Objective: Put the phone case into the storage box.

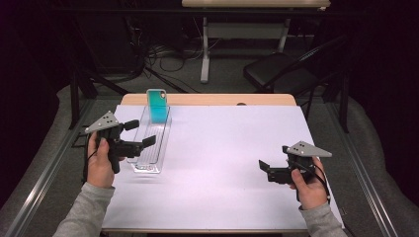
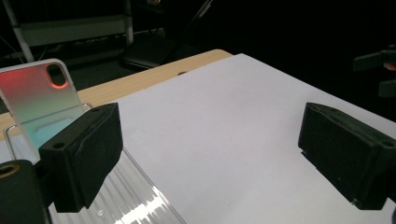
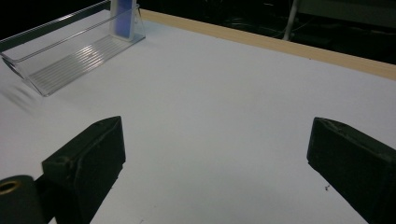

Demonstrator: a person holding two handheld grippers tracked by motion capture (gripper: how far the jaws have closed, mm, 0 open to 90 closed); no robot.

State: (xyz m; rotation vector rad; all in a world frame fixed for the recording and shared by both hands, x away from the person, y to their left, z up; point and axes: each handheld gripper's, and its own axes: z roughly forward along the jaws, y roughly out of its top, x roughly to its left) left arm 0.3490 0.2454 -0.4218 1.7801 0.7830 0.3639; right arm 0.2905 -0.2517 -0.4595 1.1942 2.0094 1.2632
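Note:
A teal phone case (image 1: 158,104) stands upright at the far end of a clear plastic rack (image 1: 148,145) on the white table's left side. In the left gripper view the case (image 2: 39,100) shows a red-to-teal tint with a camera hole. My left gripper (image 1: 140,133) hovers open just above the rack's near half, nothing between its jaws. My right gripper (image 1: 264,165) is open at the table's right front, jaws pointing left, empty. The right gripper view shows the rack (image 3: 70,51) and the case (image 3: 123,16) at the far left.
A white sheet (image 1: 222,163) covers the table, with a wooden edge (image 1: 212,99) along the far side. Beyond it stand a black folding chair (image 1: 279,71) and a desk frame with cables on the floor. Metal rails run along both sides.

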